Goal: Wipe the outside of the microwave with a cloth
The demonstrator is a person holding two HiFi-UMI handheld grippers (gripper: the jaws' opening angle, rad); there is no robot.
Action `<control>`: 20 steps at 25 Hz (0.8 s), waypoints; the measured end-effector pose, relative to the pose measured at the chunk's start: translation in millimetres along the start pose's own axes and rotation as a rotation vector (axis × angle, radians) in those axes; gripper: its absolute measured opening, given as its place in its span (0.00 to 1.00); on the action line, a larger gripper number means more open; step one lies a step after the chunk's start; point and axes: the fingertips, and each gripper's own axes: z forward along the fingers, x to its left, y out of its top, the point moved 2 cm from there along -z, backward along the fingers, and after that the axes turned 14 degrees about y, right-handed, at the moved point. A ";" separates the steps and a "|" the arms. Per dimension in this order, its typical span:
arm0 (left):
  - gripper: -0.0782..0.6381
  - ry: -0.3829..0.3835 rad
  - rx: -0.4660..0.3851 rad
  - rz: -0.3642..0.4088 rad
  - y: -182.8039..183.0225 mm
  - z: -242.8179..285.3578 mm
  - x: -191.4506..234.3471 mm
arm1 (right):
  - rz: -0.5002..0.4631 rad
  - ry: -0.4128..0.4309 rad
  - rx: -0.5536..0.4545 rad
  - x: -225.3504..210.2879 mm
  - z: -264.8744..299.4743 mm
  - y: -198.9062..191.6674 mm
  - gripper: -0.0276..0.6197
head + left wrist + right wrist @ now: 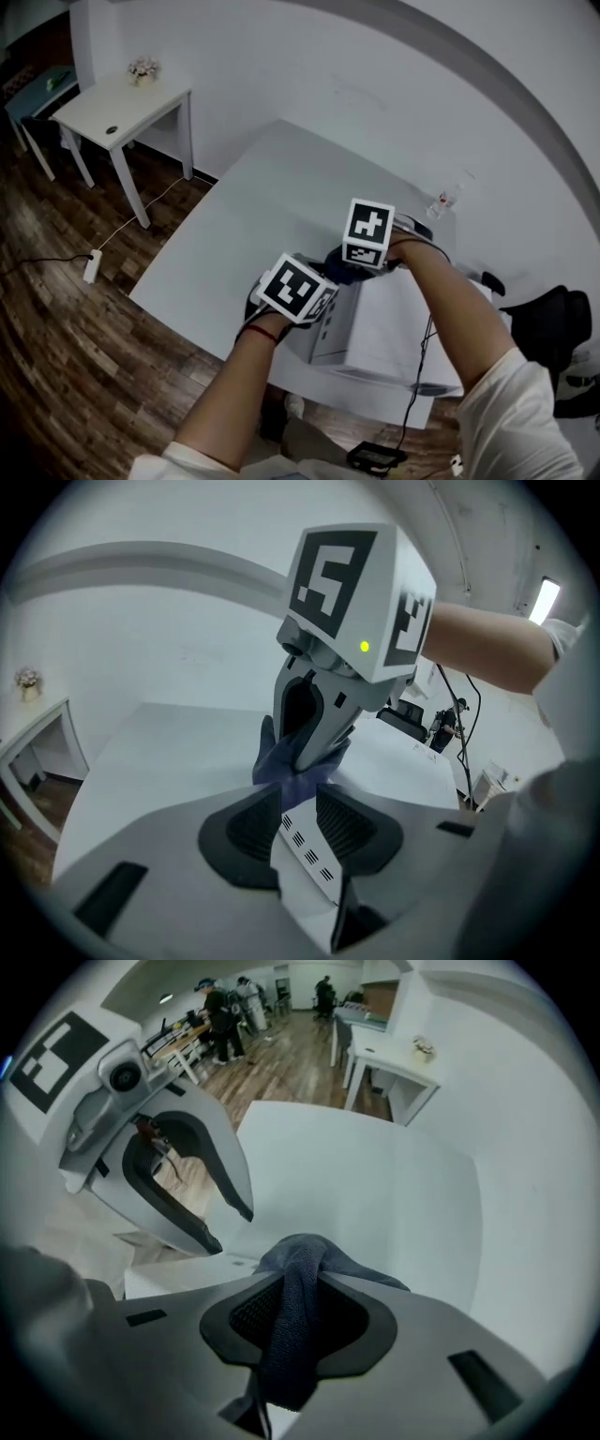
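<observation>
**Fig. — Cloth brought to the microwave; the wipe is about to begin.**

I hold the cloth (323, 1258) in my right gripper (300, 1288), whose jaws are clamped on a bunched fold of it and point down at the upper edge of the microwave (384, 328), above its vented side. My left gripper (298, 794) sits just beside that same edge, jaws part-way apart and nothing pinched — the vented panel shows through the gap, and the cloth's hem lies just past the tips. I judge the step in hand to be setting the cloth onto the casing. Next, the bunch needs pressing flat against the panel and drawing along it with even contact, while the left gripper keeps clear of the stroke or steadies the microwave on the table (262, 178).
</observation>
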 end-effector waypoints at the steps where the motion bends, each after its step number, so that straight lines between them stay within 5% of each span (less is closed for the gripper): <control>1: 0.27 -0.005 0.009 -0.002 0.1 2.9 -0.2 | -0.021 -0.007 0.039 -3.4 3.3 -0.8 0.20; 8: 0.27 -0.019 0.014 -0.026 1.1 2.4 -3.7 | -0.028 -0.066 0.156 -28.8 20.8 -3.5 0.20; 20: 0.27 -0.005 0.079 -0.027 -35.2 15.1 -18.3 | 0.034 0.054 0.212 -6.5 34.6 -10.1 0.19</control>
